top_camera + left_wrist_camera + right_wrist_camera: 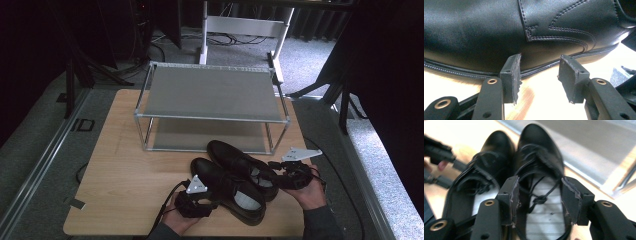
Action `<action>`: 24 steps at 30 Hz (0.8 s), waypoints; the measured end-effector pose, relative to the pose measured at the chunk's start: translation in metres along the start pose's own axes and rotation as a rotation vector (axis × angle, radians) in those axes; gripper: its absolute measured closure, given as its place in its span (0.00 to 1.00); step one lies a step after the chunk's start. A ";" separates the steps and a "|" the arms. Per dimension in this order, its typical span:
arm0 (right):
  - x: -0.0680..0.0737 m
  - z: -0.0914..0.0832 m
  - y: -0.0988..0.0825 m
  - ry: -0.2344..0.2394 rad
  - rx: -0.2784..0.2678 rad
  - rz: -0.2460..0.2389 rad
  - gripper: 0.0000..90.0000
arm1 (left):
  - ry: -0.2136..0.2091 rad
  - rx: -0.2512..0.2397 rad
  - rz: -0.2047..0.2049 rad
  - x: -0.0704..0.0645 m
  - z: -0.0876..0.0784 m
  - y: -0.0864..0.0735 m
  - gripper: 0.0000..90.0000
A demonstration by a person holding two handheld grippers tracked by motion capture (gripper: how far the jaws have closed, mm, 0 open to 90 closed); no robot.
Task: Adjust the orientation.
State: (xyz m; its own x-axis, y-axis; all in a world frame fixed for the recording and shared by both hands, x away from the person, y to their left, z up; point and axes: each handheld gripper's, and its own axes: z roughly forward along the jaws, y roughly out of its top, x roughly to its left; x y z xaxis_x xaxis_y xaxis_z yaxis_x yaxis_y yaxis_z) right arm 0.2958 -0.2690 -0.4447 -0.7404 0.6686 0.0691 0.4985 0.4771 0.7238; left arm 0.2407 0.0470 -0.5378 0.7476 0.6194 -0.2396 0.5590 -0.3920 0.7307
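Seen from the high view, a person's two hands come in from the bottom edge, each holding a claw tool w/ a trailing cable. The left hand [176, 220] sits low at the table's near edge, palm up under the left claw [212, 192], which reaches toward the outer side of the nearer shoe. The right hand [310, 192] is a bit farther up and to the right, wrist bent inward, w/ the right claw [272, 167] aimed left at the heel end of the farther shoe.

Two black leather lace-up dress shoes lie side by side, touching, on the wooden table [120, 165], just in front of a two-tier metal shoe rack [212, 92]. Long axes run diagonally: toes point up-left toward the rack, heels down-right toward the person. The nearer shoe [227, 187] is on the left, the farther shoe [242, 162] on the right; both are upright, soles on the table.

Left gripper view: jaws apart, tips just short of, or barely touching, the shoe's side near the welt; can't tell which. Nothing between them.

Right gripper view: jaws apart, straddling the farther shoe's opening from behind, over the striped insole [544, 220] and loose laces [537, 200]. Not clamped on anything visible.
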 end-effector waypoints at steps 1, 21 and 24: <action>0.002 0.000 -0.001 0.002 0.005 -0.005 0.52 | 0.005 0.001 0.000 0.000 0.000 -0.001 0.58; 0.017 0.015 -0.005 0.059 0.175 -0.087 0.44 | 0.060 0.012 -0.038 0.017 -0.011 -0.016 0.56; 0.020 0.015 -0.005 0.064 0.189 -0.091 0.42 | 0.057 0.013 -0.038 0.016 -0.010 -0.015 0.56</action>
State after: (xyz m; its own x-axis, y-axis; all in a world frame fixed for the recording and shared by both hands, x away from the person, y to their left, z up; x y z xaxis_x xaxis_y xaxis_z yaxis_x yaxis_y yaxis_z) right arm 0.2853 -0.2489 -0.4570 -0.8103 0.5833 0.0567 0.4994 0.6365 0.5878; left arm 0.2408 0.0698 -0.5464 0.7039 0.6720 -0.2300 0.5919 -0.3759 0.7130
